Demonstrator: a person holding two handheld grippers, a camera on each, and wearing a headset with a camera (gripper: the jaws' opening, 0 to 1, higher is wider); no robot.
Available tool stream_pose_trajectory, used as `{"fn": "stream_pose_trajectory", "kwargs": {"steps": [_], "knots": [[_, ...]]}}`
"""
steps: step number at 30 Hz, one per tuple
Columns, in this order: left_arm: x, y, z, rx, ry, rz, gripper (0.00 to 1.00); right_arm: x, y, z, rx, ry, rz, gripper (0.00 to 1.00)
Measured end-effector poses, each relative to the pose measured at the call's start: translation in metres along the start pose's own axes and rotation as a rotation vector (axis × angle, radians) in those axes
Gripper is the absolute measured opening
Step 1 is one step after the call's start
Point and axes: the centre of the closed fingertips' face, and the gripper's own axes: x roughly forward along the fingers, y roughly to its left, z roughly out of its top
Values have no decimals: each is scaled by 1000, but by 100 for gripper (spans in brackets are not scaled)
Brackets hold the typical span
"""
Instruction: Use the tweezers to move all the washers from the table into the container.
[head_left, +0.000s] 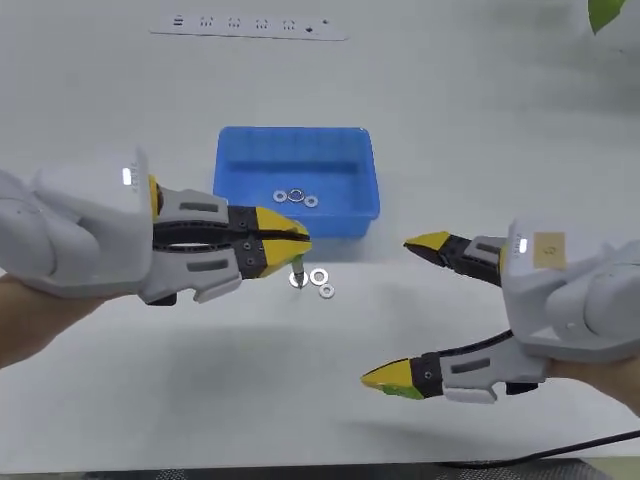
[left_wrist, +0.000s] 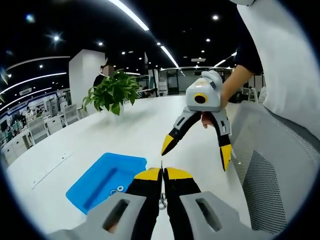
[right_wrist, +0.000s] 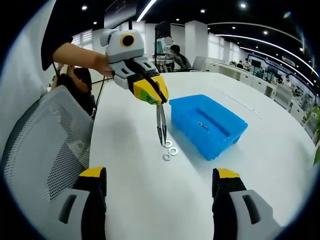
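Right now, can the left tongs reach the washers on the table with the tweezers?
Probably yes. The left tongs hold the tweezers pointing down, tips right beside the washers, with nothing in between.

Work surface: white table (head_left: 480, 100), matte, evenly lit. A white power strip (head_left: 250, 26) is noted lying flat near the far edge. A green leaf (head_left: 605, 12) is cut off by the top right corner of the head view. In the left gripper view a potted plant (left_wrist: 112, 92) is seen standing on the table, with a white pillar (left_wrist: 85, 70) behind it. The ceiling is dark and is lit by long light strips (left_wrist: 135, 17) and small recessed spots (left_wrist: 56, 38). A grey mesh chair (right_wrist: 45, 135) is placed just beside the table. Rows of desks and chairs (left_wrist: 42, 127) are seen beyond, in an open-plan hall.
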Motion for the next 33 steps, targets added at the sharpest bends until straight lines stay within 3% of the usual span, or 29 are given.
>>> {"fn": "stream_pose_trajectory", "kwargs": {"steps": [8,23,29,33], "knots": [[3,1,-2,-3,-1,4,5,2,1,-1,5,12,10,96],[1,5,-3,4,3,24,5,3,9,-1,21,11,37,95],[0,8,-1,5,-5,34,6,4,12,-2,79,12,56,100],[0,7,-5,6,8,27,6,6,14,0,74,2,59,100]]}}
